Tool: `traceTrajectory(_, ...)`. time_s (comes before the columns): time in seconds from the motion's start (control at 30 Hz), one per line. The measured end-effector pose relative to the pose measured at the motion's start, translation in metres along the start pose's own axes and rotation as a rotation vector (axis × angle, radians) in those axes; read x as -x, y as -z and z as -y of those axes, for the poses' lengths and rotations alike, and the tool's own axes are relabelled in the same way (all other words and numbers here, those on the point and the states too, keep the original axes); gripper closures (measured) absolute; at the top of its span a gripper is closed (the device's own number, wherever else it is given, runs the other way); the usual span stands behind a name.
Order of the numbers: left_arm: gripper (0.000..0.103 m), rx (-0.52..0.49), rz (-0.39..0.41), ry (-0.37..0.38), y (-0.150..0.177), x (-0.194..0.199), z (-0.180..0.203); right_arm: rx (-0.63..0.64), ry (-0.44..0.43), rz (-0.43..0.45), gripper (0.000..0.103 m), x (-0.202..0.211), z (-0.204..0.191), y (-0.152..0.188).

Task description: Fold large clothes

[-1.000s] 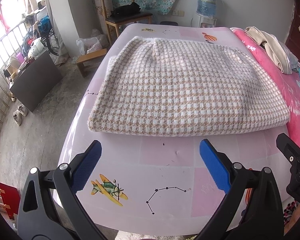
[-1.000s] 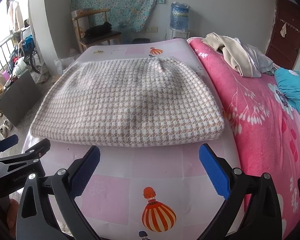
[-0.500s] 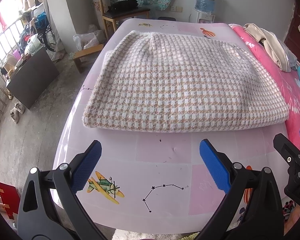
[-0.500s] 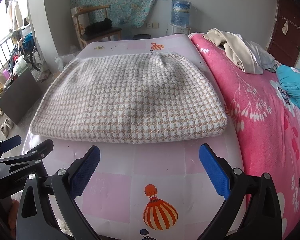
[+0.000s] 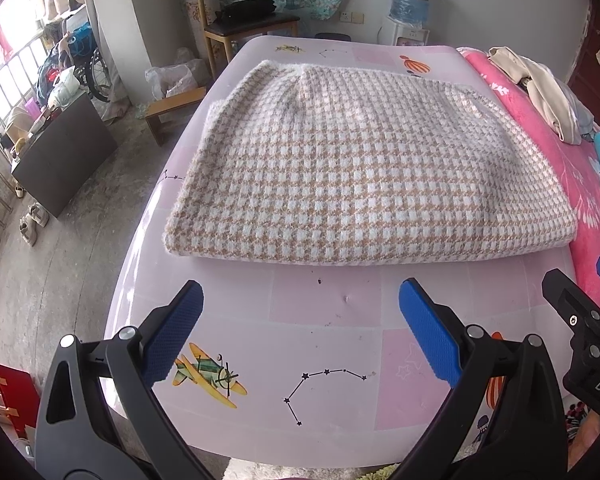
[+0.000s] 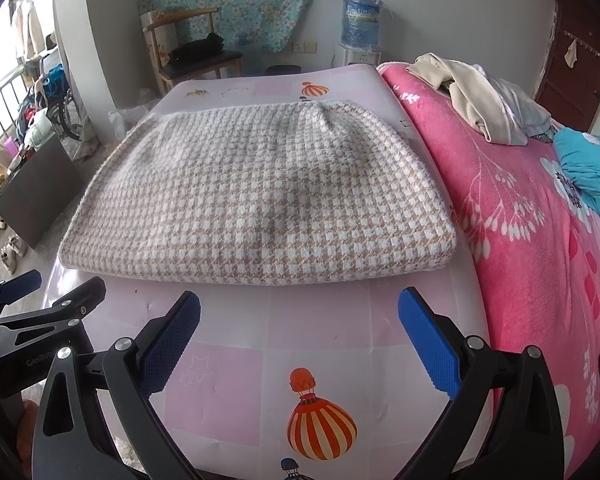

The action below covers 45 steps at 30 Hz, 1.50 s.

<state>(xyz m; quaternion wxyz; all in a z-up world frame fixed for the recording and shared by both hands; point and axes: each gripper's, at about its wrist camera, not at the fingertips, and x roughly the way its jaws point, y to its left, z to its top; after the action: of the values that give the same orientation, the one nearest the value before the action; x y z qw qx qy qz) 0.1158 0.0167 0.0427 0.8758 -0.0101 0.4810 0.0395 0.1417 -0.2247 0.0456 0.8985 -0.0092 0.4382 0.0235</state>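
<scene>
A tan-and-white houndstooth knit garment lies folded flat on the pink patterned bed sheet; it also shows in the right wrist view. My left gripper is open and empty, short of the garment's near folded edge. My right gripper is open and empty, also short of that edge, to the right of the left one. The right gripper's finger shows in the left wrist view, and the left gripper's finger shows in the right wrist view.
A pink floral blanket covers the bed's right side, with a beige and grey clothes pile and a teal cloth. A wooden chair, water dispenser and low dark cabinet stand on the floor beyond.
Both grippers have drawn closer to the garment's near edge and risen slightly; the garment looks larger. Both stay open and empty.
</scene>
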Motion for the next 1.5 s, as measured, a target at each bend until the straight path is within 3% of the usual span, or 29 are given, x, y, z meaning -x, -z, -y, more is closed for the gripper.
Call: traceTrajectory(1.5, 0.008, -0.008, 0.001, 0.0, 0.0002, 0.0014, 0.0036, -0.002, 0.019, -0.02, 0.006, -0.0067, 0.0033, 0.0011)
